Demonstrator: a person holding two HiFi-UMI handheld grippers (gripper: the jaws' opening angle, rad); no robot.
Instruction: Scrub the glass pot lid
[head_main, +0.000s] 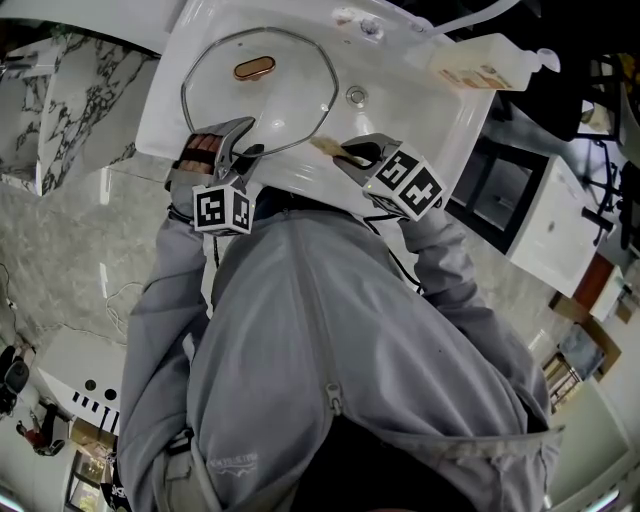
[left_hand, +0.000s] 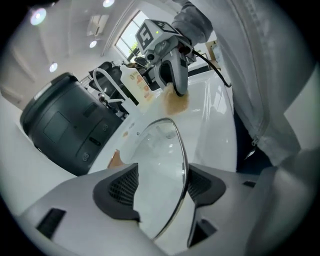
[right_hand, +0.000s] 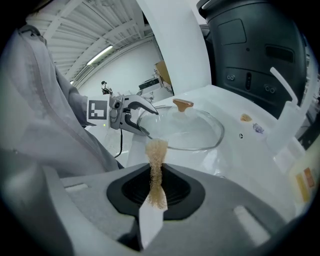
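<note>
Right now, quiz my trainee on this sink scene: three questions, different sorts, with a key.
1. True or false: the right gripper holds a tan scrub pad.
2. The glass lid is: A in the white sink; B on a stove; C on the floor.
3. What passes between the open fingers of the left gripper?
Key: 1 true; 2 A; 3 the lid's rim.
</note>
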